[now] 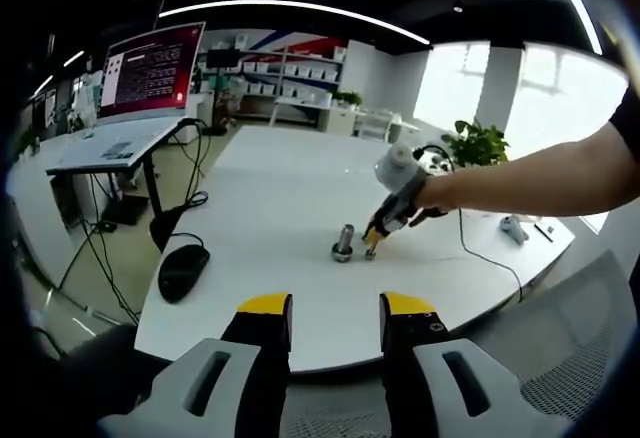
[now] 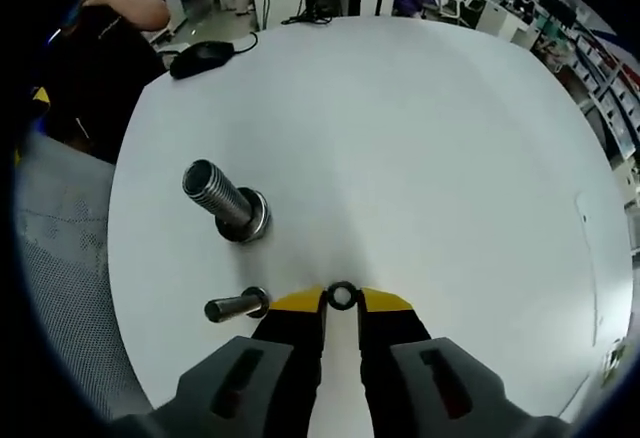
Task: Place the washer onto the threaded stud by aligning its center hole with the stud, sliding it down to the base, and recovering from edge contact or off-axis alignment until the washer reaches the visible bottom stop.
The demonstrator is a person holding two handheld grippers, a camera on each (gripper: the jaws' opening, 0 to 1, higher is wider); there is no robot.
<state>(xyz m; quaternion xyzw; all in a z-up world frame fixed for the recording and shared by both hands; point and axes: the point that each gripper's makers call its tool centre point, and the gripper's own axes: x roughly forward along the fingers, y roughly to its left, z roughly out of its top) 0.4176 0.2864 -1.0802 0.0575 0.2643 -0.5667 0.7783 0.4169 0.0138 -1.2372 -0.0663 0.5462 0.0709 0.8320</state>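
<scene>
Left gripper view: the left gripper [image 1: 335, 310] hangs off the near edge of the white table [image 1: 290, 173]. Its jaws are apart w/ nothing btwn them. Out in the middle of the table the threaded stud [image 1: 343, 242] stands up. The right gripper [image 1: 374, 245] is low, just beside the stud, held by a person's hand [image 1: 425, 198]. A black mouse [image 1: 183, 270] lies near the left edge.

Right gripper view: the right gripper's yellow jaw tips pinch a small washer [image 2: 342, 295]. Looks like it is gripped at its rim, hole showing. The stud is near, off to the left, nothing on its threads. A smaller bolt [image 2: 236, 307] lies flat, just beside the jaws.

So: washer is picked up. Still to do, I think: move over the stud top, line up the hole, slide down to the base.
</scene>
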